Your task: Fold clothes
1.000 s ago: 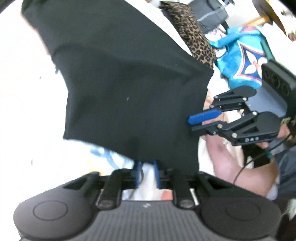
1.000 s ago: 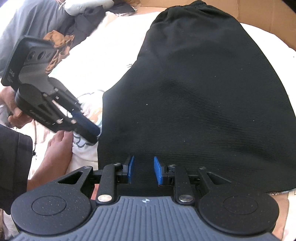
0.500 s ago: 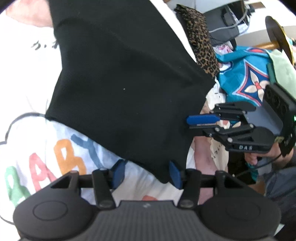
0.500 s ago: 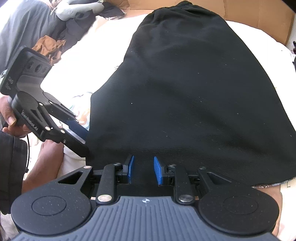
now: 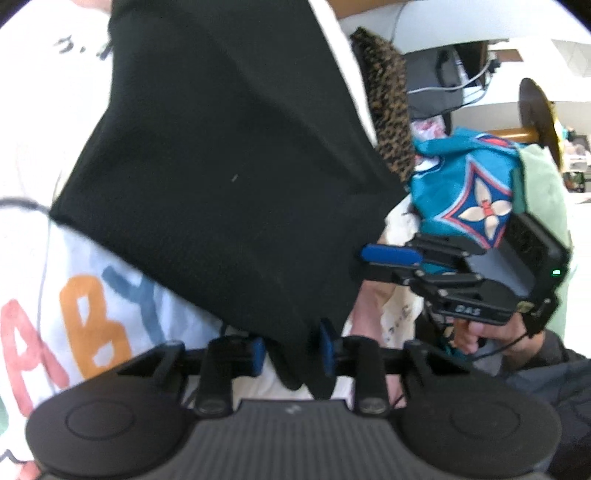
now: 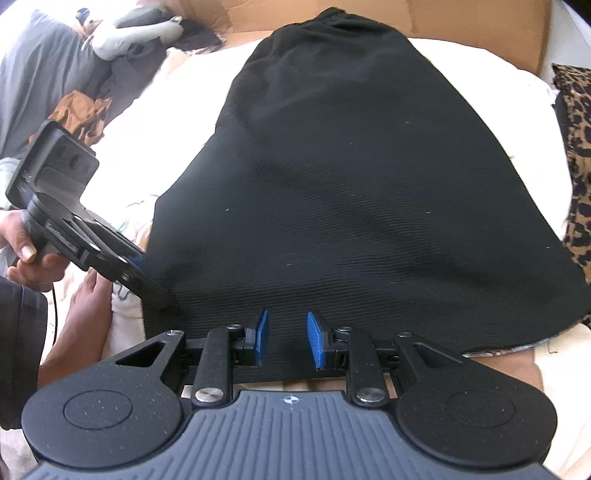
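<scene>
Here, the left gripper (image 5: 291,350) has its two blue-padded jaws closing, with a corner of the black ribbed-knit garment (image 5: 229,177) hanging down between them; the fabric fills much of the gap, but whether the pads already pinch it cannot be told. The right gripper (image 6: 284,341) has its blue ridged pads set a little apart over the near hem of the same garment (image 6: 362,192). In the left wrist view its jaws (image 5: 373,260) meet the cloth's side edge, yet whether they clamp the fabric cannot be told either.

The garment is a fine-ribbed black knit, wide at the near hem and narrowing toward a gathered far end, with soft shallow ripples across its middle. It lies spread over a white cloth printed with large coloured letters (image 5: 92,317), which covers the work surface. A hand (image 6: 33,258) grips the left tool's handle at the left of the right wrist view, and another hand (image 5: 476,332) grips the right tool's handle.

A brown cardboard box wall (image 6: 480,22) rises behind the garment's far end; what it holds is not visible. Beside the garment's right edge lies a leopard-print fabric (image 6: 576,155), just touching or nearly so. Past it sits a teal cloth with a white flower pattern (image 5: 469,192) and a pale green cloth (image 5: 543,192). On the opposite side, grey clothes (image 6: 40,88) and a rust-brown crumpled piece (image 6: 81,110) are heaped well apart from the black knit, leaving bare white cloth between.
</scene>
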A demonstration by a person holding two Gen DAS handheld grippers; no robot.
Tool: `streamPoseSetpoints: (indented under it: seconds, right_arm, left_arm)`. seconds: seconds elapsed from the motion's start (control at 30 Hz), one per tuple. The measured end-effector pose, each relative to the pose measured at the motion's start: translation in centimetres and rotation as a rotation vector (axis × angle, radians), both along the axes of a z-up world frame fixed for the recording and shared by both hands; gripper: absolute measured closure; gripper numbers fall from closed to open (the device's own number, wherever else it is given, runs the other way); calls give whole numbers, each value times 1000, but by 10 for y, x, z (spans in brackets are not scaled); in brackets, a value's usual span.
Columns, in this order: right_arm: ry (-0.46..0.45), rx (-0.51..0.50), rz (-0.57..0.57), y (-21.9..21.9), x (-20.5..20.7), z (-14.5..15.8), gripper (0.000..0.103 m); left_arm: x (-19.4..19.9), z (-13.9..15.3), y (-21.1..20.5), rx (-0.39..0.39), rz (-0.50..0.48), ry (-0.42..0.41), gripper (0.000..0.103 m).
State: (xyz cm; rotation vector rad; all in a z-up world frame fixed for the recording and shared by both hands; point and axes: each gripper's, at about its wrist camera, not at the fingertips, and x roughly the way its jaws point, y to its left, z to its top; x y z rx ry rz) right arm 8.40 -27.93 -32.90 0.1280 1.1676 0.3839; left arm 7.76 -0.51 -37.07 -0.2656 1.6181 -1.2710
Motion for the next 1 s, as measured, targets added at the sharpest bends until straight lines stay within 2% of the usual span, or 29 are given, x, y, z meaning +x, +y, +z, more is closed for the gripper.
streamPoseSetpoints:
  seconds: [0.13,0.3,0.37,0.53,0.63,0.77,0.9,1.0]
  right_arm:
    - [2,5,-15,-4,-1,-2,73]
    - [0,5,-11,-5,-1,-2,73]
    - [-4,3,-12,-7,0,-2,73]
    - [-13,-2,-20,-11,3,-1,73]
    - [-20,-6,-27,-14,6,1,73]
    - [-21,-6,-41,-18,5,1,73]
    - [-12,-5,-46,-19,4,-1,73]
    - [-7,-8,-48,-21,3,-1,73]
  left_arm:
    - [5,0,2,2,19,26,75]
    - [-12,-18,-9,32,-13,95,75]
    - [-23,-21,-11,29,-38,95,85]
    - [-40,-25,-9,35,-74,107,87]
    - [-40,-22,-6,39,-67,84,83]
    - [-32,-13,3,28,-43,38,72]
    - [-22,-16,9,8,67,83,71]
    - [-21,-19,7,3,79,77,72]
